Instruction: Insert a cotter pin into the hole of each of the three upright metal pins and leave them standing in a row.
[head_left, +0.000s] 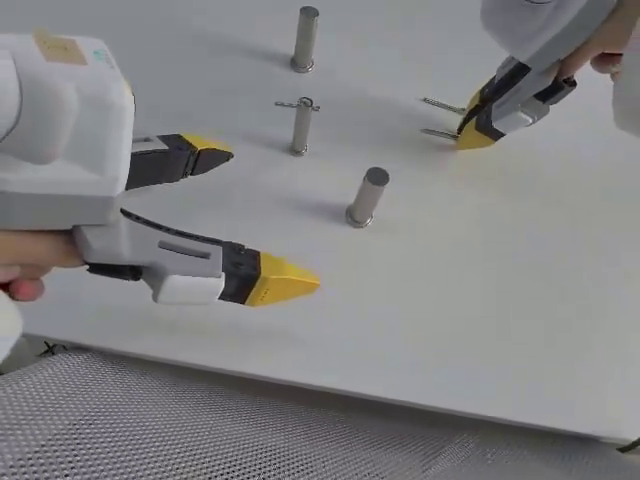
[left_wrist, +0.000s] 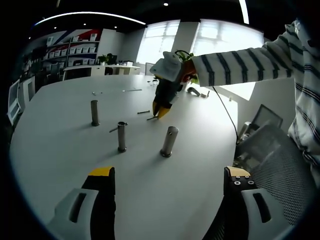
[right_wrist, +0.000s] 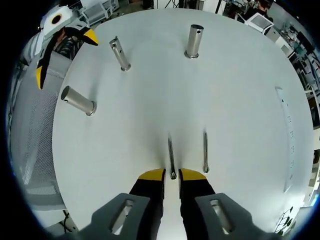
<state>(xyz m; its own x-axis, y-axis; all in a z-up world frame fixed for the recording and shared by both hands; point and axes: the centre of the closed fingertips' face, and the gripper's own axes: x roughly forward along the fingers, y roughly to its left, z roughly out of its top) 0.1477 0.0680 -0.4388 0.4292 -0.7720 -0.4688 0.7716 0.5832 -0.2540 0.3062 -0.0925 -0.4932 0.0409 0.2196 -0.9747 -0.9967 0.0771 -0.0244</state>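
Observation:
Three upright metal pins stand on the white table (head_left: 500, 290): the far pin (head_left: 305, 38), the middle pin (head_left: 301, 125) with a cotter pin through its top, and the near pin (head_left: 368, 196), whose hole is bare. My right gripper (head_left: 468, 136) rests low on the table right of them, shut on the end of a cotter pin (right_wrist: 171, 155) that lies flat. A second cotter pin (right_wrist: 205, 150) lies loose beside it. My left gripper (head_left: 262, 215) hovers left of the near pin, wide open and holding nothing.
The table's front edge runs close below the left gripper, with a grey mesh chair (head_left: 200, 430) under it. A striped sleeve (left_wrist: 250, 65) reaches in from the right. Small loose parts (left_wrist: 132, 90) lie far back on the table.

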